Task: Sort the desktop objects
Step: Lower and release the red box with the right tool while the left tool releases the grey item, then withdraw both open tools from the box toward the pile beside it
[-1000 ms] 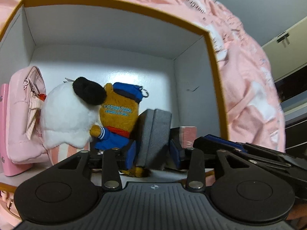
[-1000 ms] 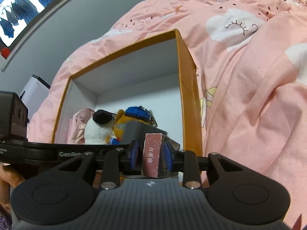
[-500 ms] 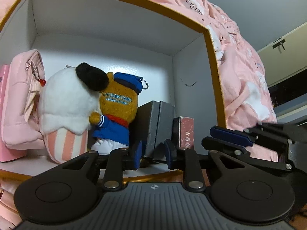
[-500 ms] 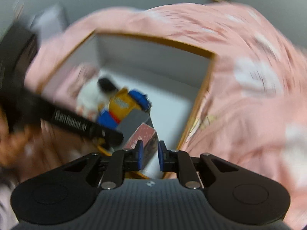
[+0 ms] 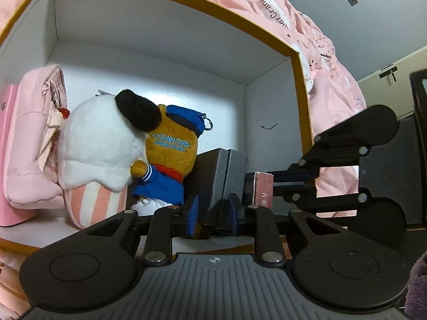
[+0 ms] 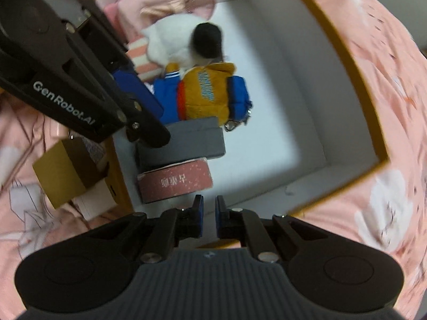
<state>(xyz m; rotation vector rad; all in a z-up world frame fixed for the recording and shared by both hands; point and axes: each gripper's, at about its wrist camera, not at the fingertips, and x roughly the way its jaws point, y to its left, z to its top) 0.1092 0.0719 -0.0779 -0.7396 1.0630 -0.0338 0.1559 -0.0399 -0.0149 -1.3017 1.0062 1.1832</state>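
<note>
The white, orange-rimmed cardboard box (image 5: 301,85) is lying on the pink patterned bedspread (image 6: 387,85), crowded with a pink pouch (image 5: 34,144), white plush (image 5: 98,154), orange plush (image 5: 173,154), grey case (image 6: 181,141) and dusty-red card box (image 6: 176,184). The left gripper (image 5: 212,210) is reaching toward the grey case, jaws spread; the right gripper (image 6: 209,208), jaws slightly parted and empty, is hovering beside the red box.

Inventory by count. One white-lined cardboard storage box with an orange rim (image 5: 299,61). Two plush toys: one white with a black ear (image 5: 101,144), one orange in blue sailor clothes (image 5: 170,154). One dark grey rectangular case (image 5: 221,170). One small pink-red printed box (image 5: 263,189). One pink fabric pouch (image 5: 32,144). Two black two-finger grippers: the left gripper (image 5: 212,210) and the right gripper (image 6: 208,213).
</note>
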